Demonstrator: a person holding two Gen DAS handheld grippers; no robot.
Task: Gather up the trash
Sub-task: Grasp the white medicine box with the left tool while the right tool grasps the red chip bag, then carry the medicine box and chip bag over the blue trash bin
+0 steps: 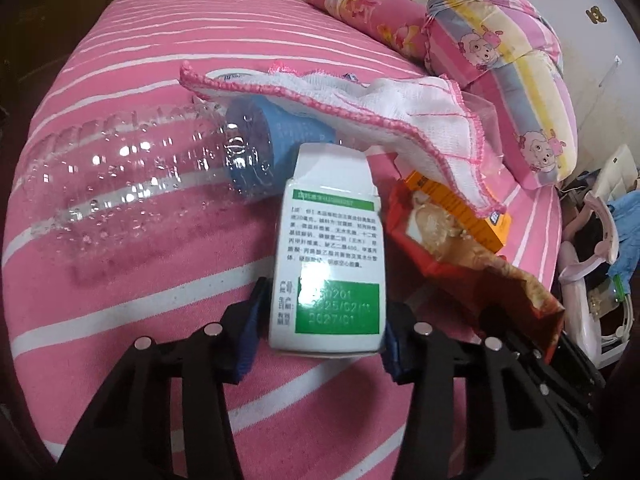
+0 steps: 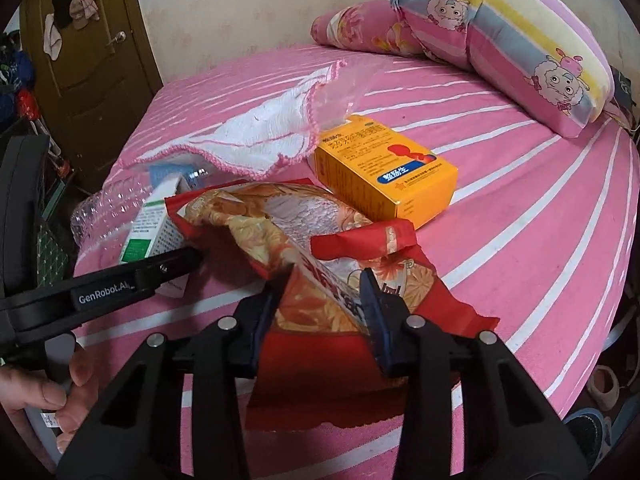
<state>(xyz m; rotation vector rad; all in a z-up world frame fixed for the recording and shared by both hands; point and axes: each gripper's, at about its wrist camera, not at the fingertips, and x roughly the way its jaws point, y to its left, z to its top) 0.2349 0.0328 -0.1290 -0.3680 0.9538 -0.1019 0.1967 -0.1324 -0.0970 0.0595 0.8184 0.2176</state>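
pink striped bed [image 2: 520, 200] against cream wall, brown door [image 2: 92, 72] | left gripper [image 1: 324, 320] clamps white-green box [image 1: 332, 256] beside clear bottle [image 1: 132, 184] | right gripper [image 2: 320, 312] pinches red snack wrapper [image 2: 320, 240] by orange box [image 2: 384, 176]

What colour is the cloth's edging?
Pink stitching around the white cloth, clearest in the left wrist view.
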